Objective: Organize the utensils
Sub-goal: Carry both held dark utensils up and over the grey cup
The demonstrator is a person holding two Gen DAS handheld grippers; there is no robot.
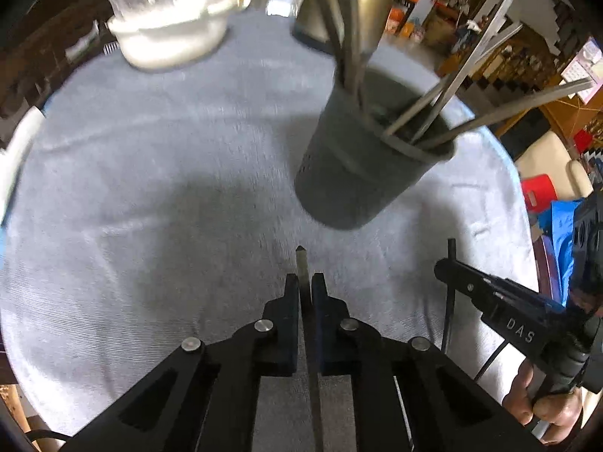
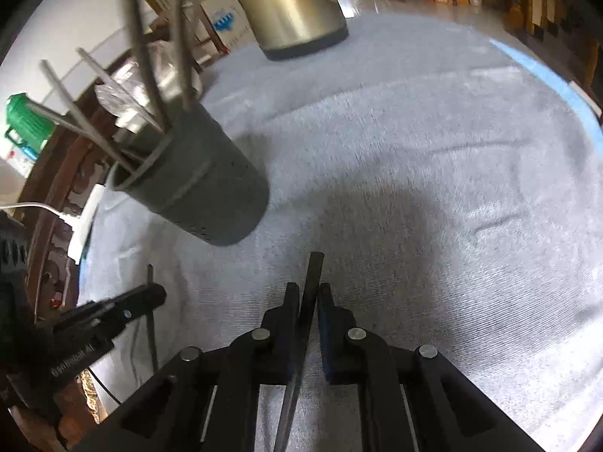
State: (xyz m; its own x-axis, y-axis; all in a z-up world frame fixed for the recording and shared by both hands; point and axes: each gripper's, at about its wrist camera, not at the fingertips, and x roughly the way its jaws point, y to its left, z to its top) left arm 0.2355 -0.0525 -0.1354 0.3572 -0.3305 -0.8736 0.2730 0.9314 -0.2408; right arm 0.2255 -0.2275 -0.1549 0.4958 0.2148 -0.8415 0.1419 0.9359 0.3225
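Chopsticks are being clamped lengthwise, one in the left gripper (image 1: 306, 290) and one in the right gripper (image 2: 309, 299), tips pointing forward. The grey utensil holder (image 1: 361, 173), already bristling with chopsticks, is standing ahead-right of the left gripper and ahead-left of the right, about equally near.

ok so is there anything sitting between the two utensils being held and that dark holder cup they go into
Nothing visible. Only bare grey cloth lies between the left hand-held gripper and its utensil and the holder cup; likewise for the right hand-held gripper and its utensil. Utensils already crowd the cup.
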